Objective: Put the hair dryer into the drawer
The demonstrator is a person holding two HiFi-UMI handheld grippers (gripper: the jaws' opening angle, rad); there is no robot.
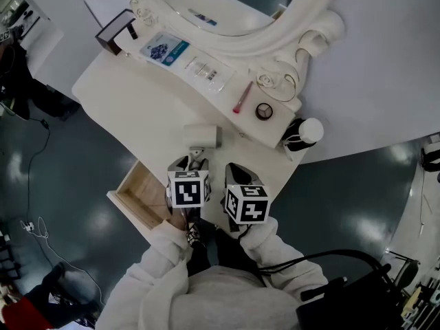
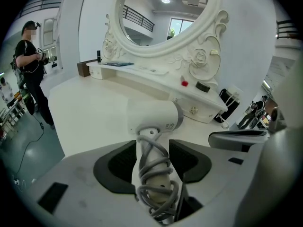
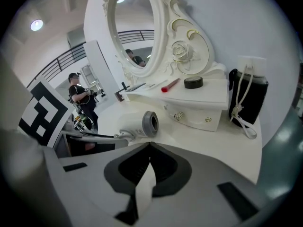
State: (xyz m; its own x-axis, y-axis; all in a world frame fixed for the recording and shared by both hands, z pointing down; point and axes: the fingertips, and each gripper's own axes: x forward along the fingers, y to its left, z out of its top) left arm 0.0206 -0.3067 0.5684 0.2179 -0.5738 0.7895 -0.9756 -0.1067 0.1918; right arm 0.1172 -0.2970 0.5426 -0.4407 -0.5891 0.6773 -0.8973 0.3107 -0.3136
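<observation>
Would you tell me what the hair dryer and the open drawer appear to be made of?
The hair dryer looks like matte white plastic: smooth moulded body, grey nozzle ring. The drawer seems pale unpainted wood inside: tan, flat, dull surface.

Left grey two-jaw gripper (image 1: 194,160): jaws clamped on white hair dryer (image 2: 151,118) handle | right grey two-jaw gripper (image 1: 238,176): jaws pressed together, empty | pale-sleeved forearms (image 1: 161,260): side by side, extended forward.

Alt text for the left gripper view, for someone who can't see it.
The left gripper clamps the cord-wrapped handle of a white hair dryer between its jaws. Behind it are a white vanity table and an ornate oval mirror.
</observation>
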